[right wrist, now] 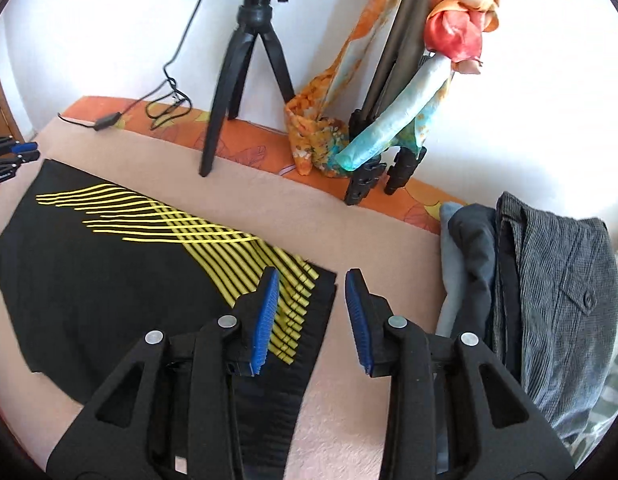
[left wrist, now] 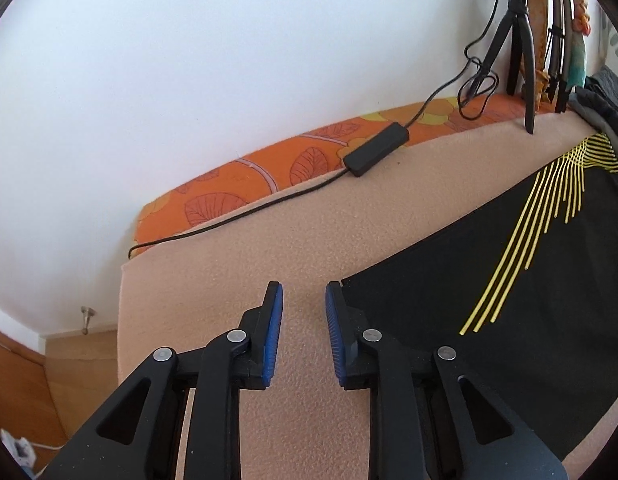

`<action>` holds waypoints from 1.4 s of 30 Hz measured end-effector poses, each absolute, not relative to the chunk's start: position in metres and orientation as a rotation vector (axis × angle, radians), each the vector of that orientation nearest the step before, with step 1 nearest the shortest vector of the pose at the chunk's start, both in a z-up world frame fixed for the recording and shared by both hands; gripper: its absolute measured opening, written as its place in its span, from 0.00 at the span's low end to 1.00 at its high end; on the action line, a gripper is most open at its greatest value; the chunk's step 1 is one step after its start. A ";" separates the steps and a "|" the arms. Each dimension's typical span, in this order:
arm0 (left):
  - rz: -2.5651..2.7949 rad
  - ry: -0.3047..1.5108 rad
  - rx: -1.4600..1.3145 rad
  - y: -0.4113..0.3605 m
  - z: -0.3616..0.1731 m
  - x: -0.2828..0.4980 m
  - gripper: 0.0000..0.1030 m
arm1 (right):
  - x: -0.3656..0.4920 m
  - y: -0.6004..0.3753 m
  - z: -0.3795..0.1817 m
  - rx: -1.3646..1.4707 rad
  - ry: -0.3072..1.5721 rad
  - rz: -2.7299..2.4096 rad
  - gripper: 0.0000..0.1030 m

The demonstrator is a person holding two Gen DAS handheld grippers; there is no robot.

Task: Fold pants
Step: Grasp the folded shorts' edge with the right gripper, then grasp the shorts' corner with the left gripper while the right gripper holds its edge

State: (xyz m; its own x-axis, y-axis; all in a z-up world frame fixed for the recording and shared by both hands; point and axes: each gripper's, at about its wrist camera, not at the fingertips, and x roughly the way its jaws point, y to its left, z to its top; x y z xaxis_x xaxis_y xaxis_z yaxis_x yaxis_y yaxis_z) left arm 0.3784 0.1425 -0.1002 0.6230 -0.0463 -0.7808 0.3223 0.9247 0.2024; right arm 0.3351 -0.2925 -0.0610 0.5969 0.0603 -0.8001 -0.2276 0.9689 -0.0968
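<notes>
Black pants (right wrist: 109,288) with yellow stripes lay flat on the peach blanket (right wrist: 373,240), folded into a compact slab, long axis running from the left gripper's end toward the right gripper's end, roughly parallel to the orange patterned edge (left wrist: 237,196) at the wall. Seen from the right wrist: right gripper (right wrist: 312,280) hovered over the near right corner of the slab, jaws apart, blue pads clear of the cloth, nothing between them; one finger above the striped end, the other above bare blanket just beside the edge. Seen from the left wrist: left gripper (left wrist: 305,292) poised at the opposite corner (left wrist: 349,284), jaws narrowly parted and empty, the pants lying off to its right, blanket alone under the gap. Each gripper thus stood at its own end of the long axis, neither plainly nearer. Judged likely next: a further fold across that axis, or a lift toward the stack of grey clothes (right wrist: 549,280) lying well apart on the right. Tripod (right wrist: 245,80) and cable (left wrist: 269,204) stood behind, near the wall.
</notes>
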 end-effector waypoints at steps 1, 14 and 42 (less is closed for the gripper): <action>-0.225 0.863 0.331 0.141 -0.094 0.372 0.20 | 0.323 -0.289 -0.056 -0.174 0.907 0.179 0.36; -0.514 0.829 0.316 0.050 -0.073 0.241 0.20 | 0.186 -0.173 -0.081 0.042 0.975 0.502 0.43; -0.819 0.921 0.412 -0.068 -0.126 0.177 0.24 | 0.219 -0.230 -0.123 0.631 0.962 0.320 0.07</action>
